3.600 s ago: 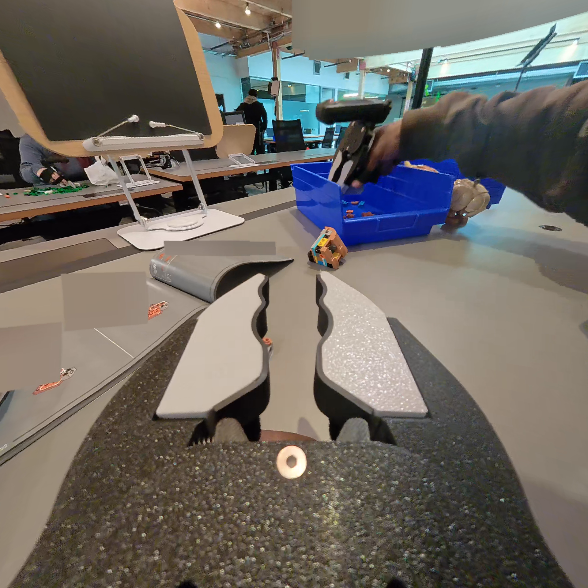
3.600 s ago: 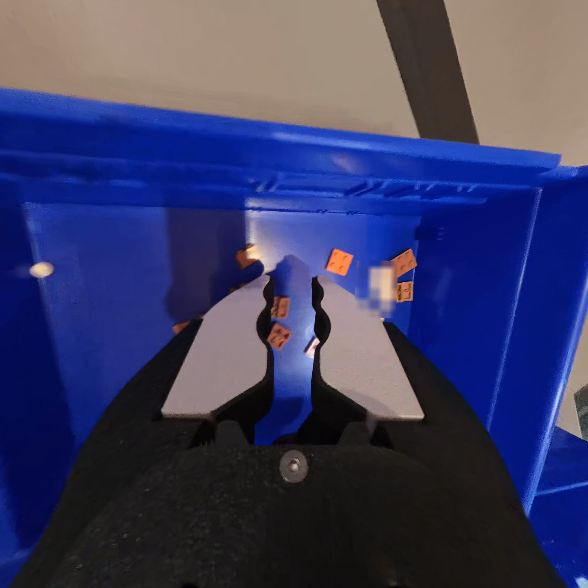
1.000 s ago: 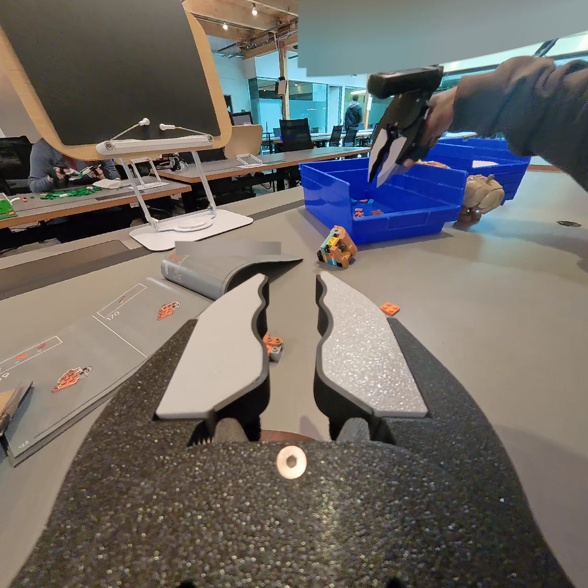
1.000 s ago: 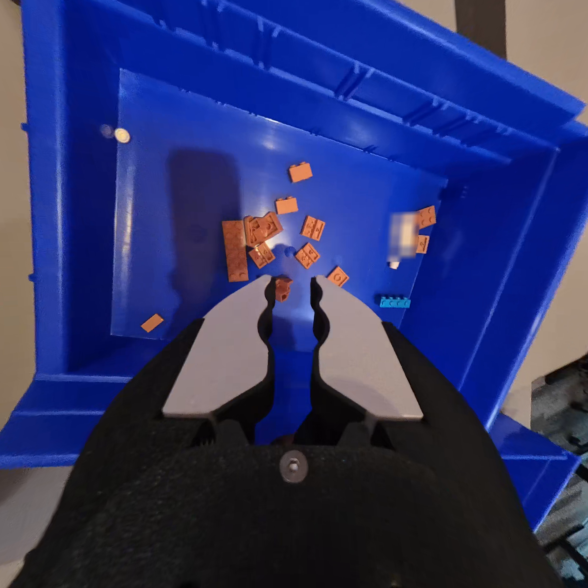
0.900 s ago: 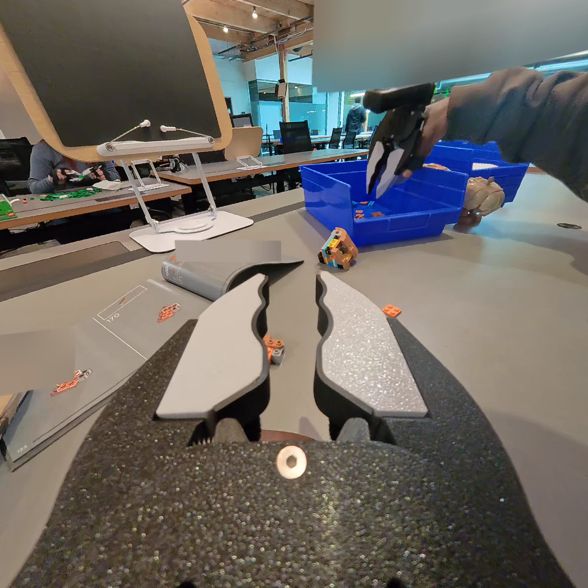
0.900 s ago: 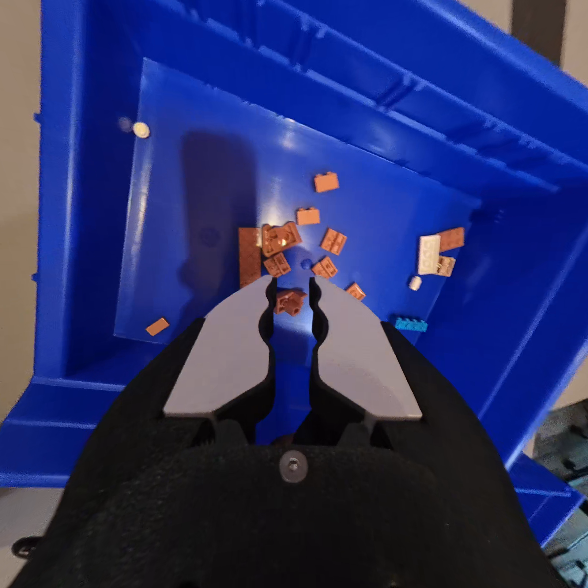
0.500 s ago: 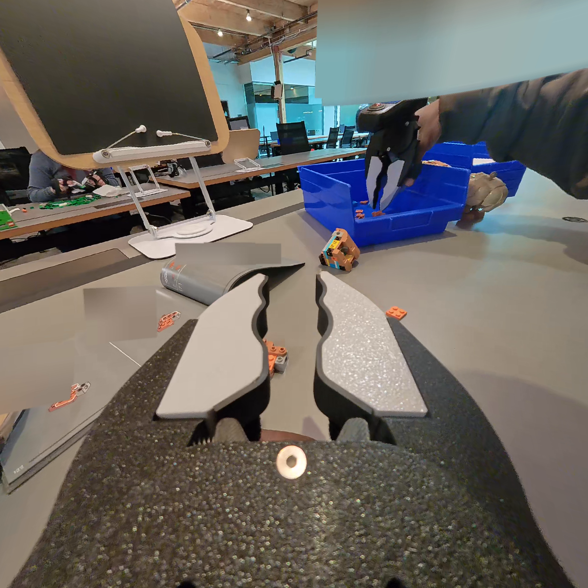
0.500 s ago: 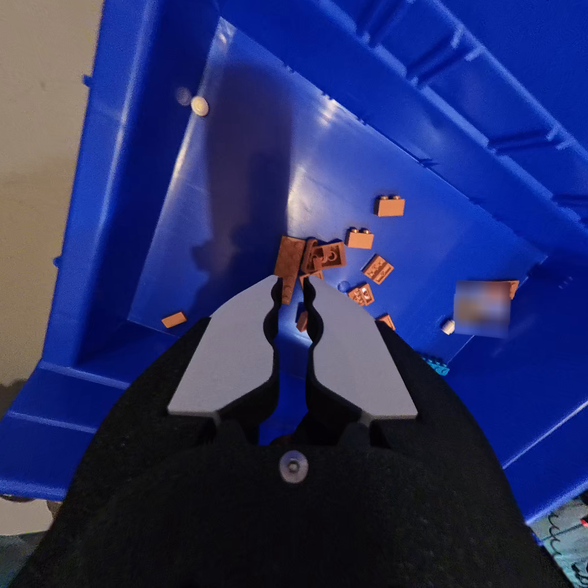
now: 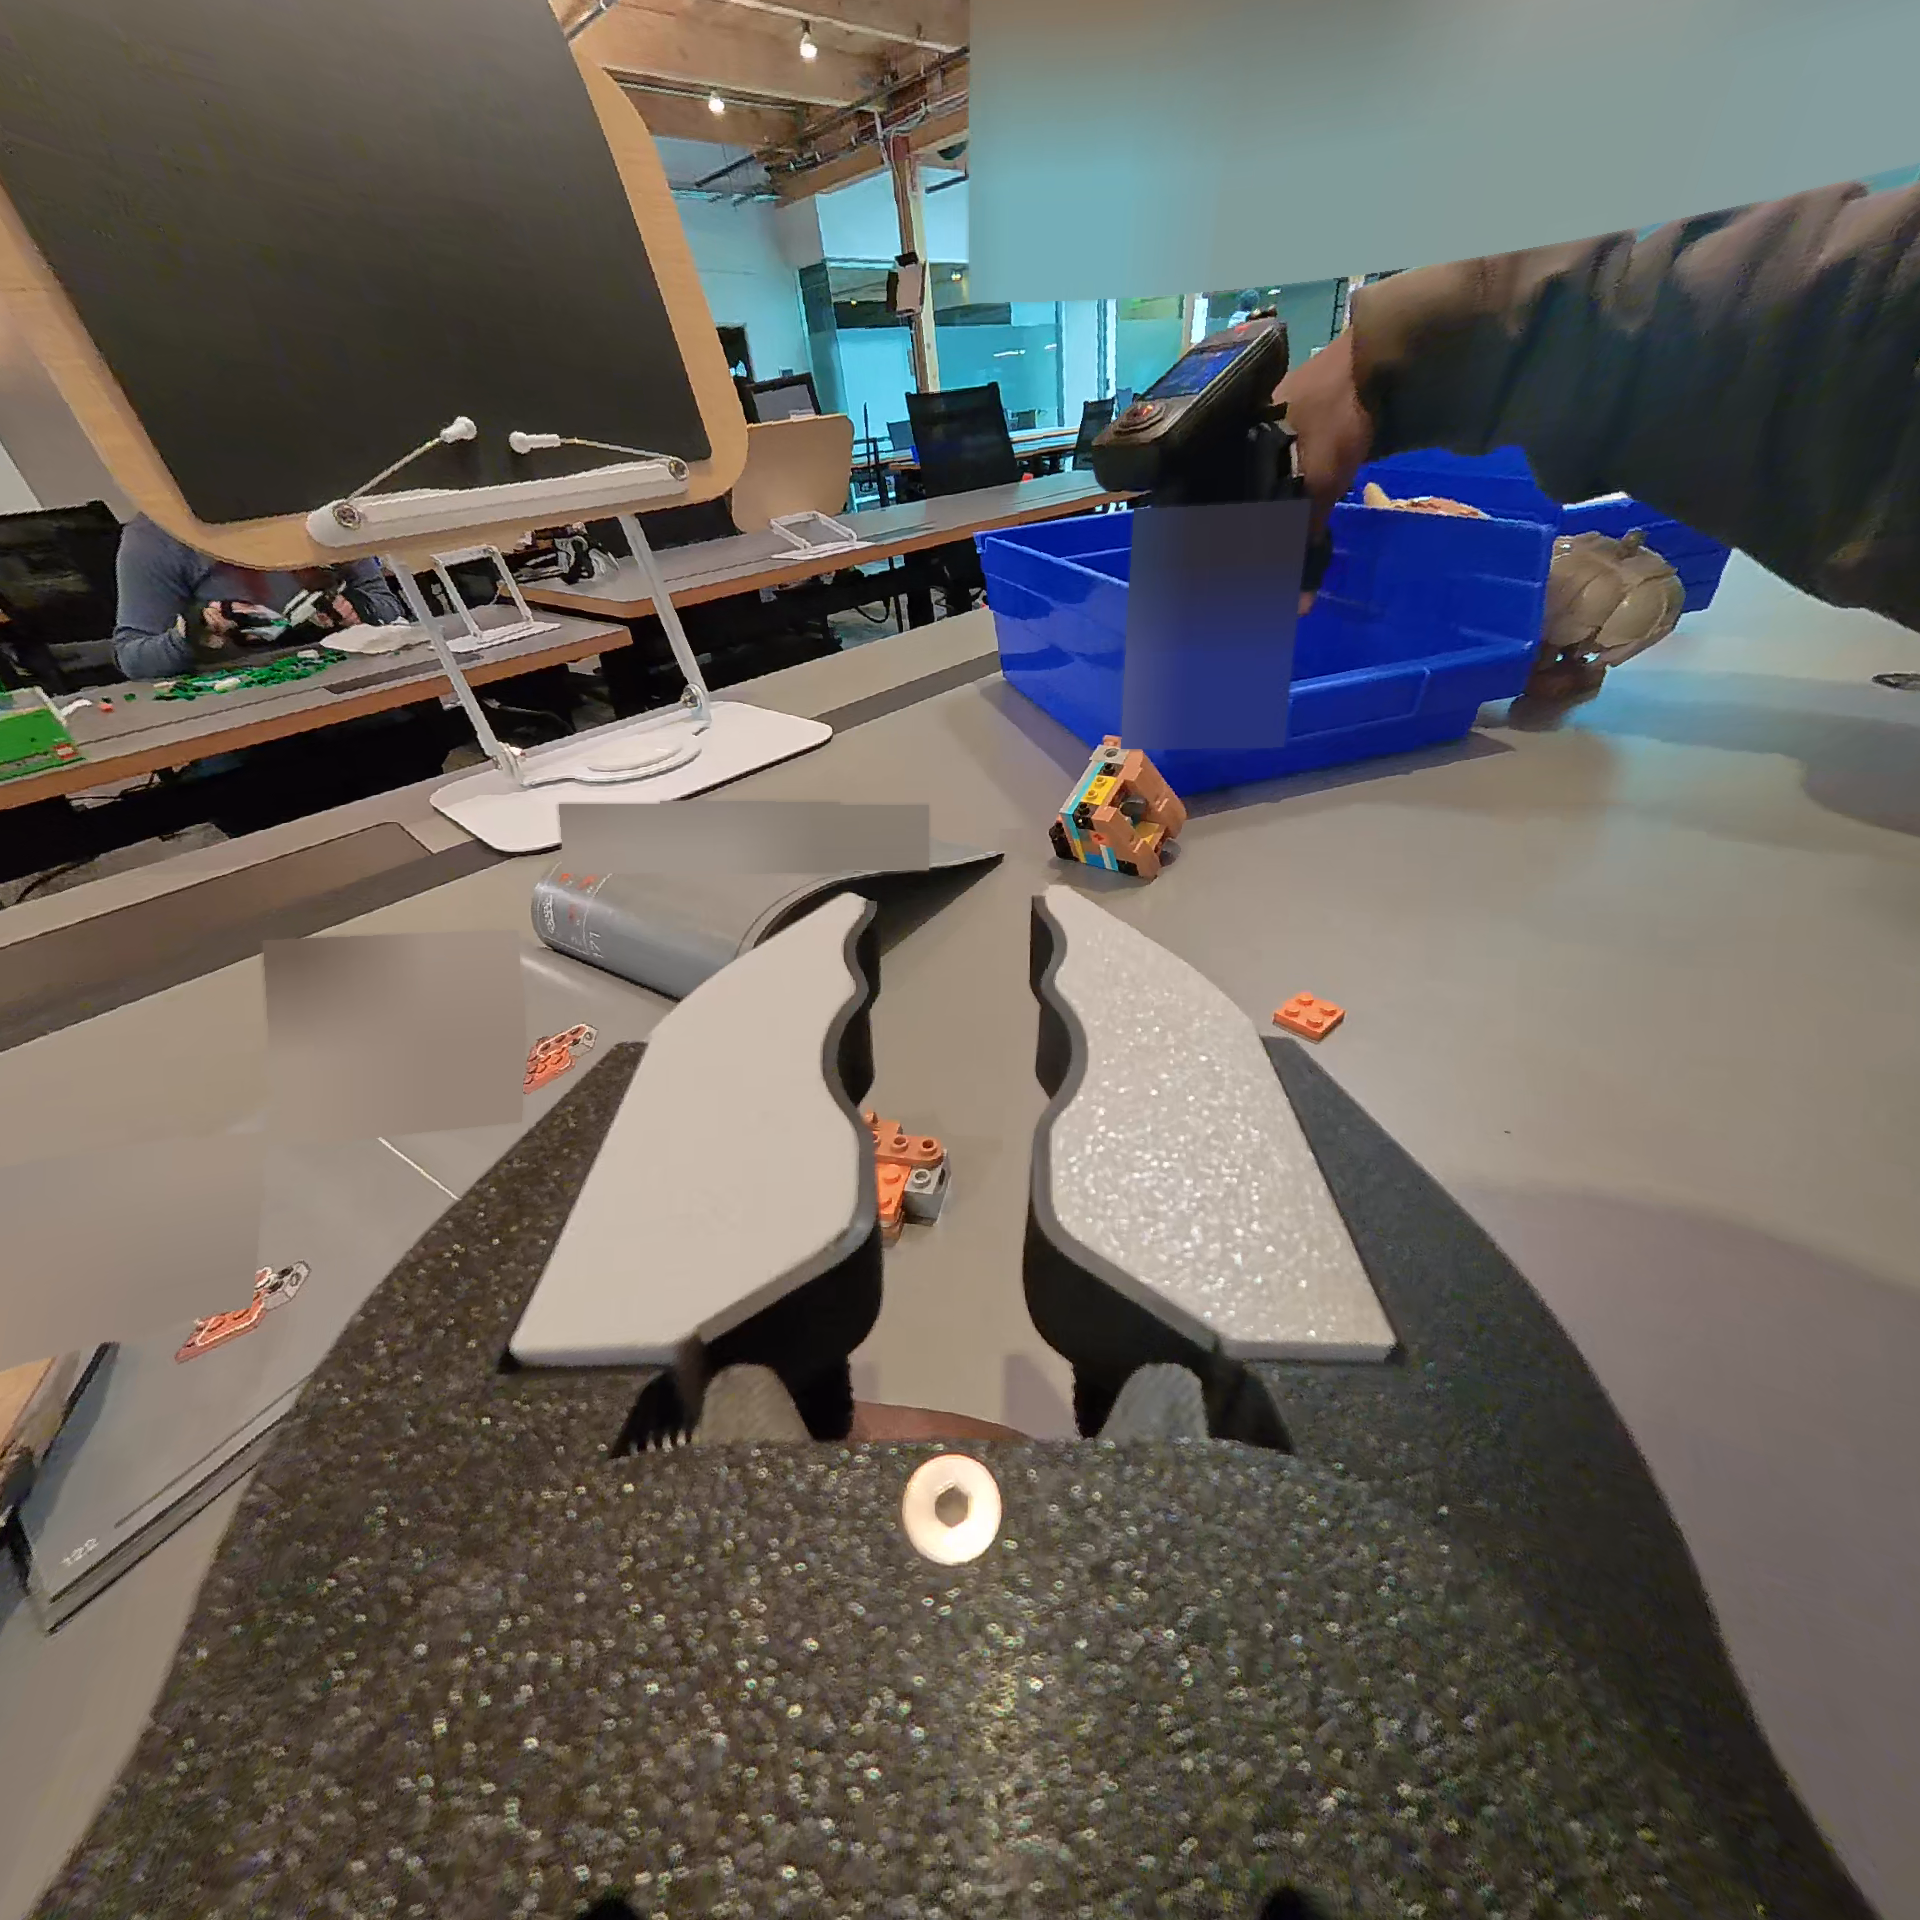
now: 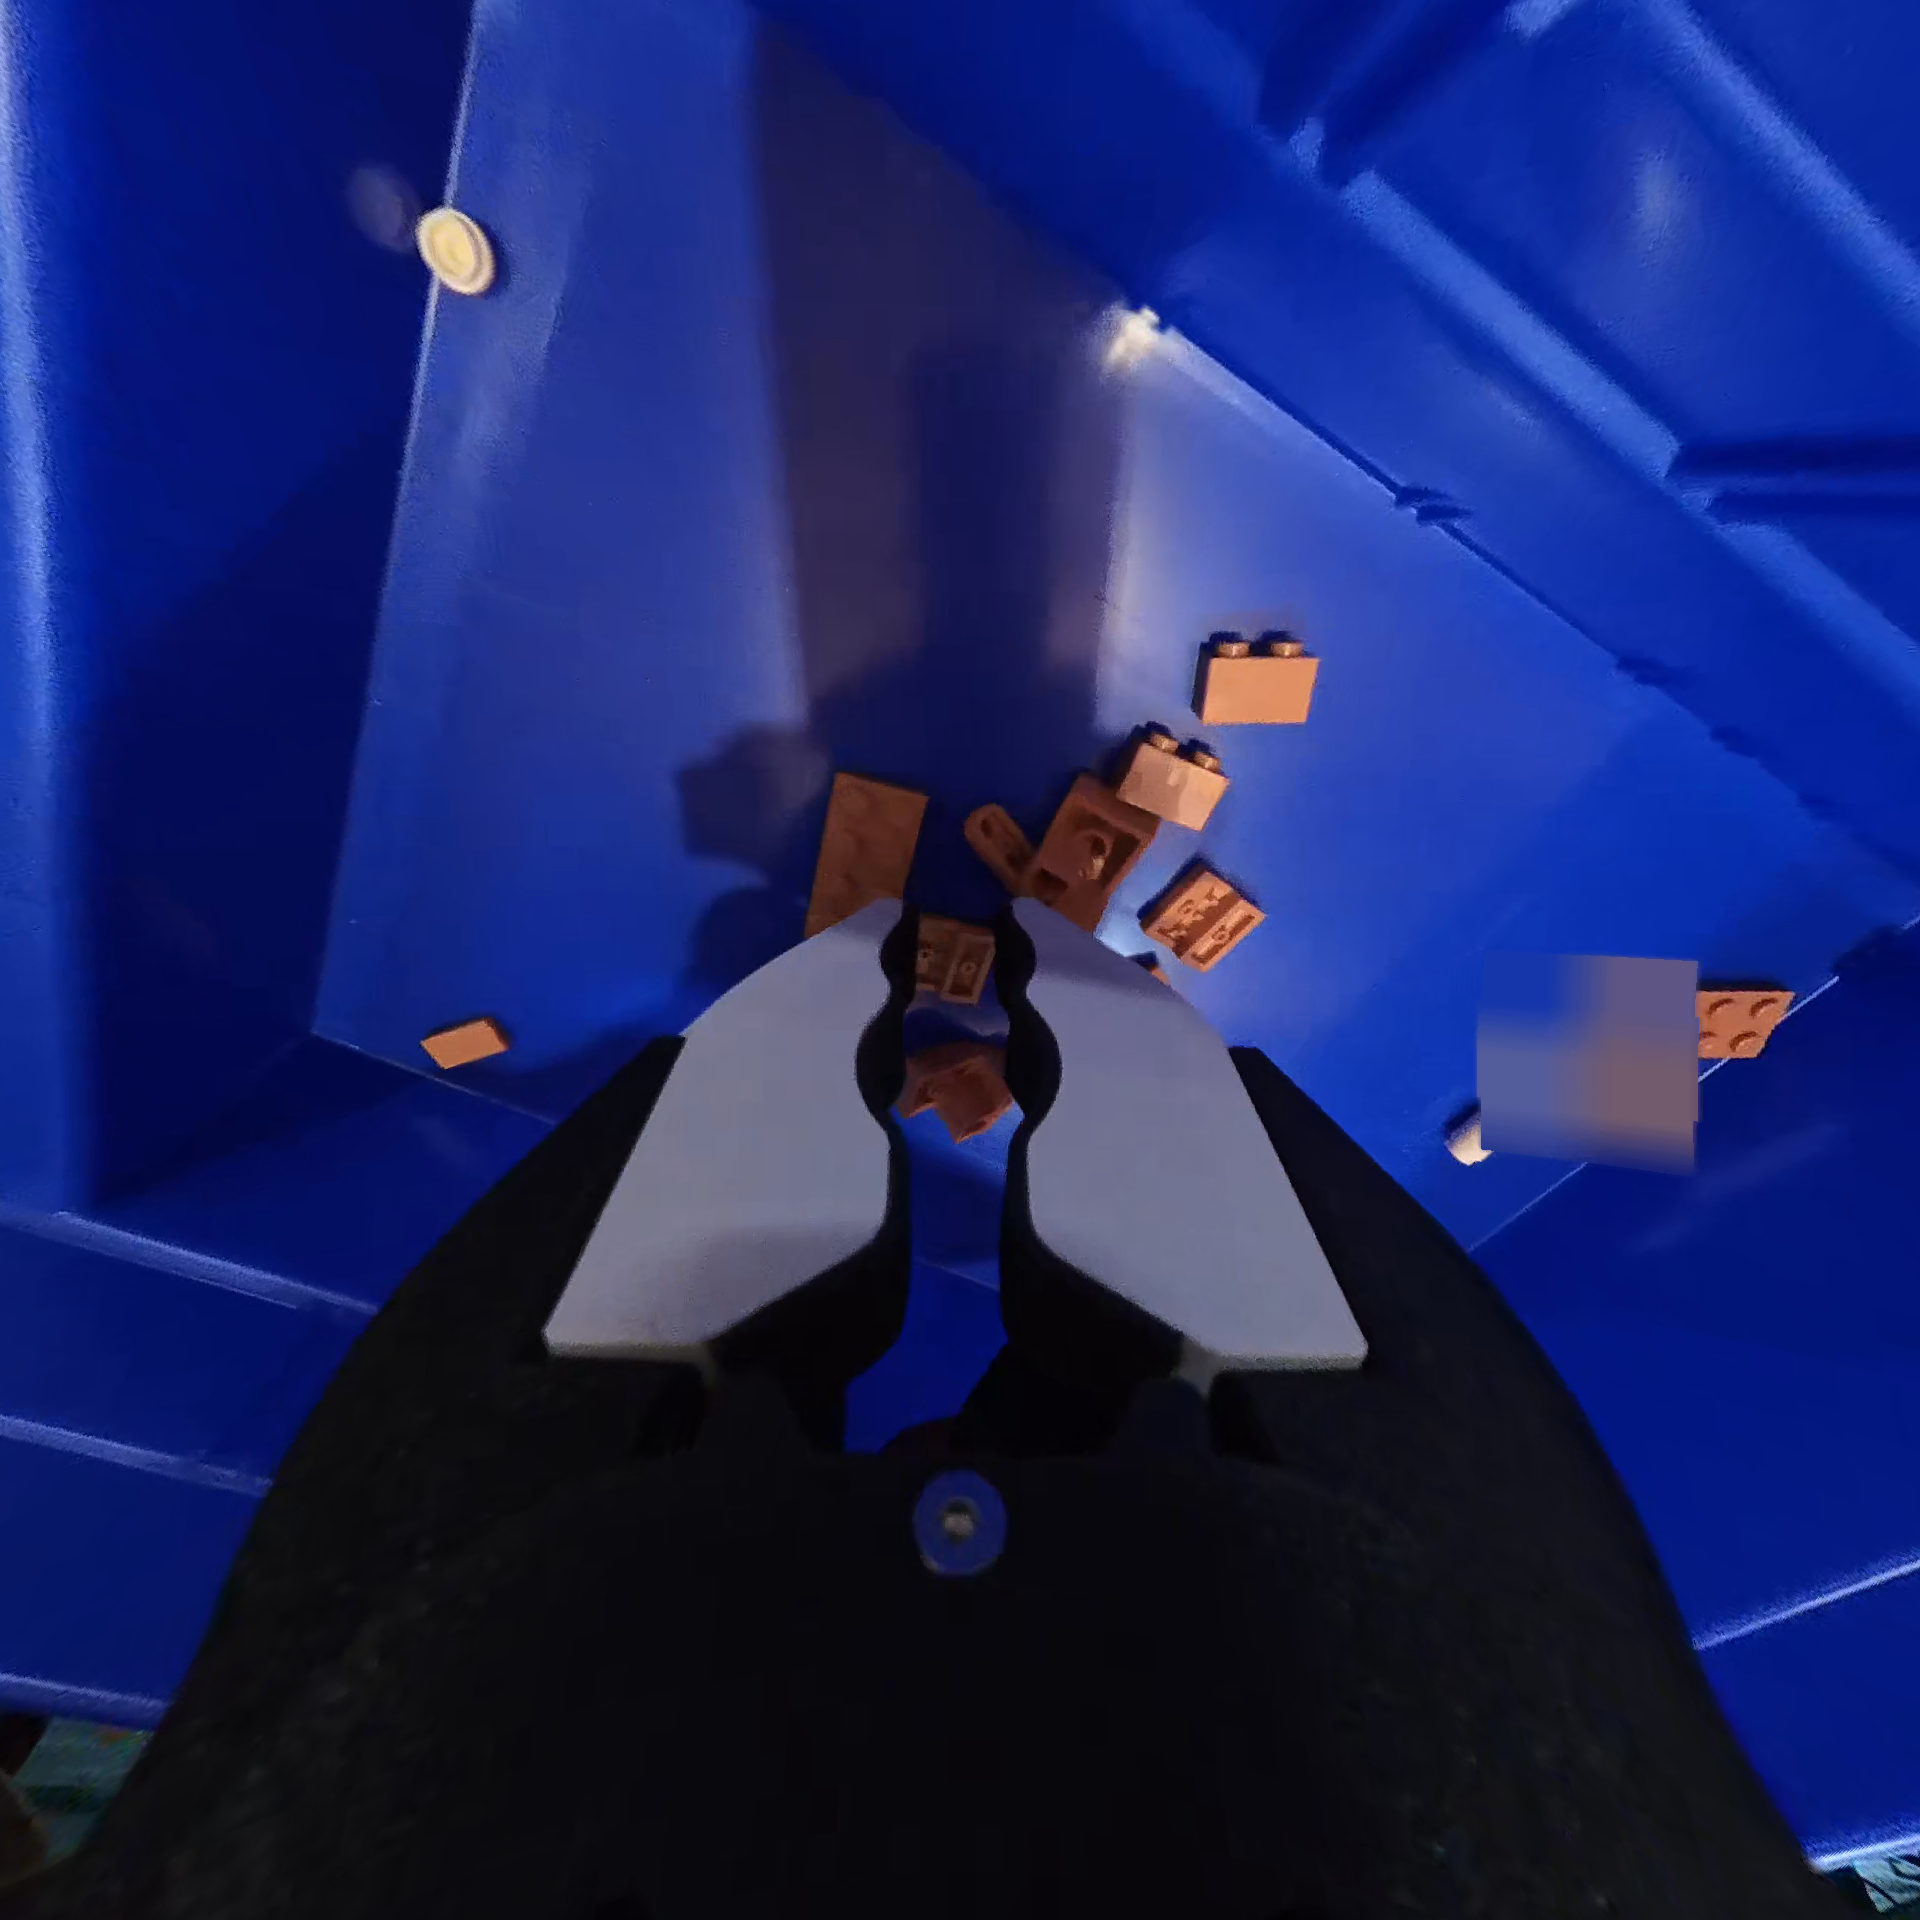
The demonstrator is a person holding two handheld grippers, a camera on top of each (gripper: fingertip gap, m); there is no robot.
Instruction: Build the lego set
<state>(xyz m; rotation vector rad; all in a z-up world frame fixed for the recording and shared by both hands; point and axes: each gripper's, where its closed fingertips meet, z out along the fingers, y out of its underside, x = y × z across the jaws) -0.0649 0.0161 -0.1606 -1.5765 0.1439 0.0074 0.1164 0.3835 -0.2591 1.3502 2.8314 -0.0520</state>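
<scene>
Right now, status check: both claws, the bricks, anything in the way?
Left claw open, low over small orange-and-grey brick cluster on grey table. Right claw down in blue plastic bin, narrowly open around small brown brick. Loose brown bricks crowd it.

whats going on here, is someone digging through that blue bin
Yes. A person is building a lego set with two handheld grippers. The right gripper reaches down into the blue bin, jaws narrowed around a small brown piece among loose brown bricks. The left gripper hovers open over the grey table, above a small orange-and-grey assembly.
</scene>
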